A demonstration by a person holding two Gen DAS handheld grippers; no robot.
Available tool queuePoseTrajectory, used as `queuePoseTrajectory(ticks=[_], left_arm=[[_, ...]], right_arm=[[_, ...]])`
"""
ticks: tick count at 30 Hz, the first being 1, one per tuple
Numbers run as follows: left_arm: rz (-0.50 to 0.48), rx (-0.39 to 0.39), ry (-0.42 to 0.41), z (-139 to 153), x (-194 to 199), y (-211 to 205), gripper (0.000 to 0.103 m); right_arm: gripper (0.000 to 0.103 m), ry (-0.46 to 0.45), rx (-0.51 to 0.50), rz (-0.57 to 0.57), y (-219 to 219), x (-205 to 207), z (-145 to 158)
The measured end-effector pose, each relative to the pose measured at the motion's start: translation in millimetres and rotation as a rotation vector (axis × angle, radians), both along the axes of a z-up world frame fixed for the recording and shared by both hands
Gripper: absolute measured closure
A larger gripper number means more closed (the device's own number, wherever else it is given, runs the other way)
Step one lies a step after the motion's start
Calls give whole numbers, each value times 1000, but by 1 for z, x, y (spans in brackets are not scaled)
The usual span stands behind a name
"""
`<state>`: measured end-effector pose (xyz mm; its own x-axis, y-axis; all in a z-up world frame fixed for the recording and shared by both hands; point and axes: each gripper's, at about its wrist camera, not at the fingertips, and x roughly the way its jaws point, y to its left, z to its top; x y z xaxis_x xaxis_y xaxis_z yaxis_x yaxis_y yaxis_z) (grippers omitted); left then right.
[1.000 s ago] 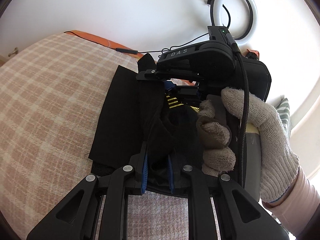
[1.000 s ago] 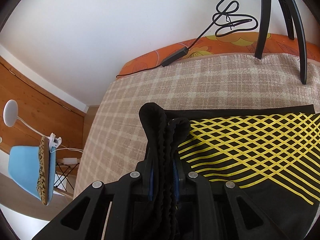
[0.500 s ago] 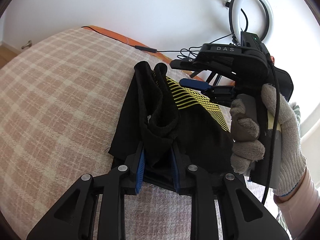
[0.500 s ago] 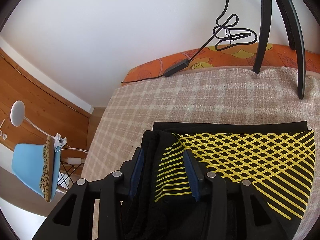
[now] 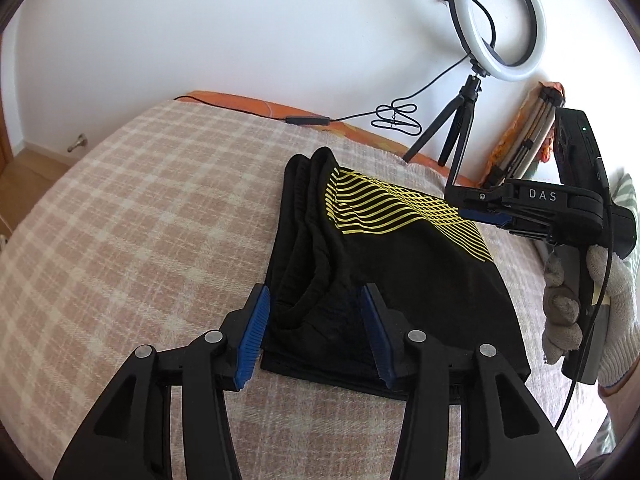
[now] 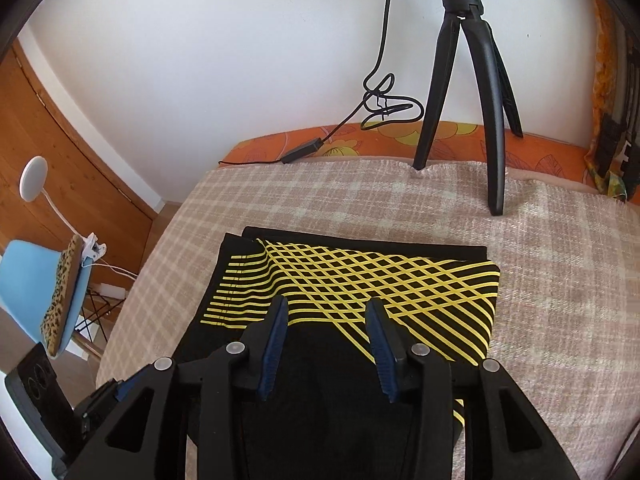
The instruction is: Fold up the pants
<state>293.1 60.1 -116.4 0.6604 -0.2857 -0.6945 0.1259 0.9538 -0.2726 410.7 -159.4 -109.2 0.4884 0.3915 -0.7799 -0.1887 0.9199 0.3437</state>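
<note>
The pants [image 5: 384, 264], black with yellow crossing lines, lay folded flat on the checked bed blanket [image 5: 140, 220], filling the centre of both views; in the right wrist view [image 6: 352, 288] they lay at centre and lower centre. Their bunched waistband [image 5: 308, 208] ran along the left edge of the fold in the left wrist view.

My left hand-held gripper [image 5: 316, 332] sat at the bottom centre, its jaws having just been opening; they stood apart with the near corner of the pants between the blue pads [image 5: 252, 340], which no longer pressed the cloth. My right hand-held gripper [image 6: 328, 348] had just spread too and stood parted over the black fabric, gripping nothing. It also showed at the right edge of the left wrist view [image 5: 484, 210], carried by my gloved hand [image 5: 576, 312].

A ring light [image 5: 500, 20] on its tripod [image 6: 464, 92] stood at the upper right, by the white wall.
</note>
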Motion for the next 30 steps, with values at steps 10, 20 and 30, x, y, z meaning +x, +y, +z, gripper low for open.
queuePoseTrajectory(ticks=[10, 20, 30], left_arm=[[47, 26, 106, -32, 29, 13, 53], [64, -43, 92, -20, 22, 28, 51], [-74, -46, 117, 11, 54, 11, 38]], right_arm=[[61, 5, -129, 22, -12, 5, -30], [61, 38, -23, -23, -36, 3, -29], [33, 28, 35, -44, -69, -16, -19]])
